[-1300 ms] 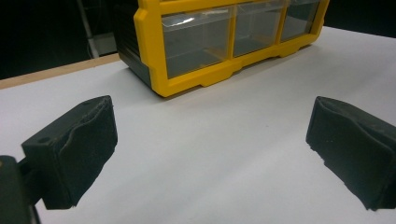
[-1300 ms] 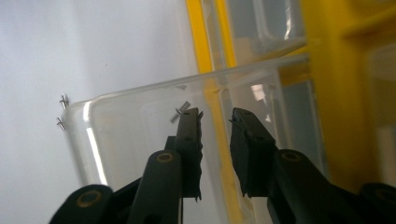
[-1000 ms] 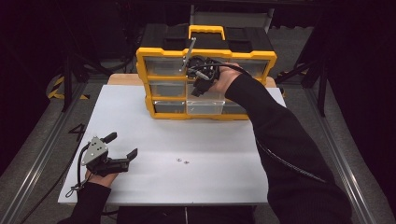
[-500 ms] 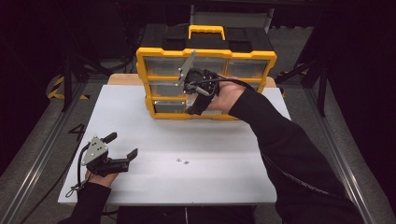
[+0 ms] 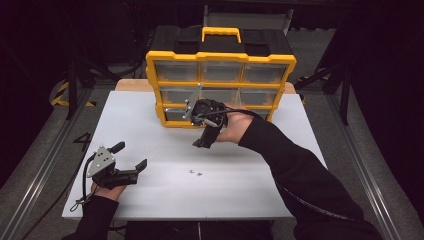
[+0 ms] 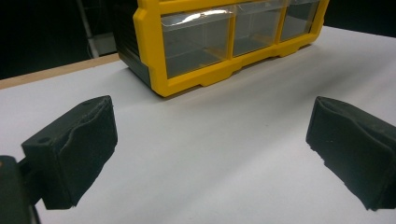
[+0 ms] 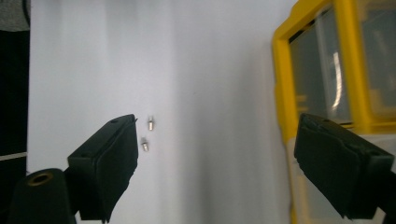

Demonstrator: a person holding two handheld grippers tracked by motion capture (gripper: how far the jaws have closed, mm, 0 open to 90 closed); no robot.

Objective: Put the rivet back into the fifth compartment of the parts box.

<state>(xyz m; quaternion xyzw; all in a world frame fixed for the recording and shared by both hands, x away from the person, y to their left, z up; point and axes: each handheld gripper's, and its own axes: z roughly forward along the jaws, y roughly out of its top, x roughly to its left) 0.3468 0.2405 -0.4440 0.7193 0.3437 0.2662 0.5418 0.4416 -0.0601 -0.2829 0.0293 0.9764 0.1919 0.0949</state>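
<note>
A wide white counter (image 5: 150,125) carries a yellow-framed plastic drawer cabinet (image 5: 220,60) with a black top, a yellow carry handle and three rows of clear drawers, standing at the far middle of the surface. In the high view the person's right forearm in a dark sleeve (image 5: 295,170) reaches in from the lower right toward the cabinet's bottom row. The right gripper (image 5: 204,141) hangs just in front of that bottom row, tilted down toward the counter; its black jaws have just been opening and now stand wide apart with nothing between them, the yellow frame close beside one jaw in the right gripper view. The left gripper (image 5: 131,158), held in the left hand (image 5: 106,191) near the front left corner of the counter, lies low over the surface, well apart from the cabinet, its jaws also spread wide and empty, with the cabinet's lower corner ahead of them in the left gripper view. Two small silver metal screws (image 5: 195,173) lie just beside each other on the bare counter in front of the cabinet, between the two grippers, and show close to one jaw in the right gripper view (image 7: 148,134)
</note>
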